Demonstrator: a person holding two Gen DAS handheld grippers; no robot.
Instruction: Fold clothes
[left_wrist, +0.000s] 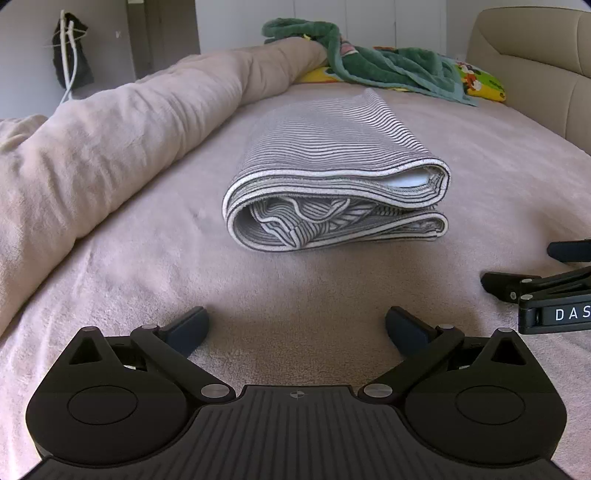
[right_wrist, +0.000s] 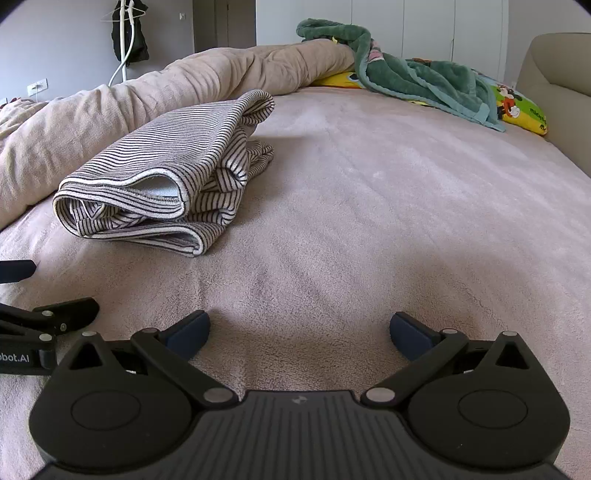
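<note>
A striped grey-and-white garment (left_wrist: 332, 177) lies folded in a thick bundle on the pink bed cover (left_wrist: 332, 288); in the right wrist view the same garment (right_wrist: 166, 177) sits to the left. My left gripper (left_wrist: 297, 326) stands open just short of the bundle, nothing between its fingers. My right gripper (right_wrist: 300, 330) is open too, over bare cover to the right of the garment. Each gripper shows at the edge of the other's view: the right gripper (left_wrist: 524, 266) at far right, the left gripper (right_wrist: 48, 291) at far left.
A rolled beige duvet (left_wrist: 110, 140) runs along the left side. A green towel (left_wrist: 388, 62) lies over a yellow cartoon-print pillow (left_wrist: 480, 83) at the far end. A tan padded headboard (left_wrist: 535, 62) stands at right. A coat stand (right_wrist: 127, 40) is by the wall.
</note>
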